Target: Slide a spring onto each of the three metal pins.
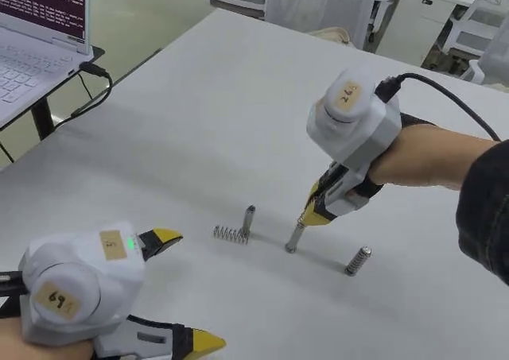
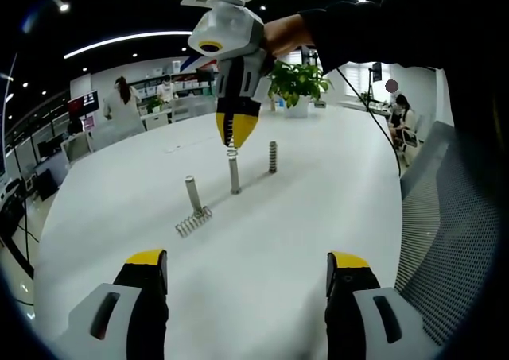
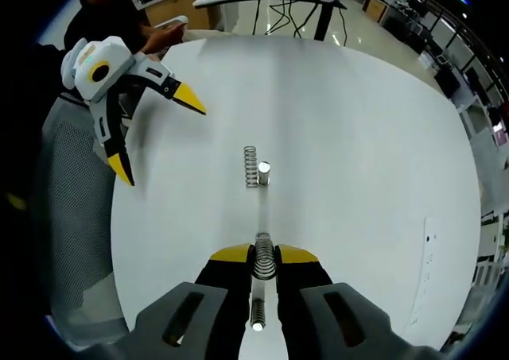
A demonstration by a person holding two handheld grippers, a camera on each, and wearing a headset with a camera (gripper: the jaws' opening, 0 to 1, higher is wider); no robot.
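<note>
The head view's edges crop the laptop (image 1: 36,26) and left gripper (image 1: 191,288).

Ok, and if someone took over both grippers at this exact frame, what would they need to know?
Left gripper: jaws open, empty, back from the pins.
Right gripper: shut on the held spring, which sits at the top of the middle pin; I cannot tell whether it has started on.
Done: the right pin carries its fitted spring.
Left to do: slide the held spring down the middle pin, then pick up the loose spring lying beside the bare left pin and slide it on.
</note>
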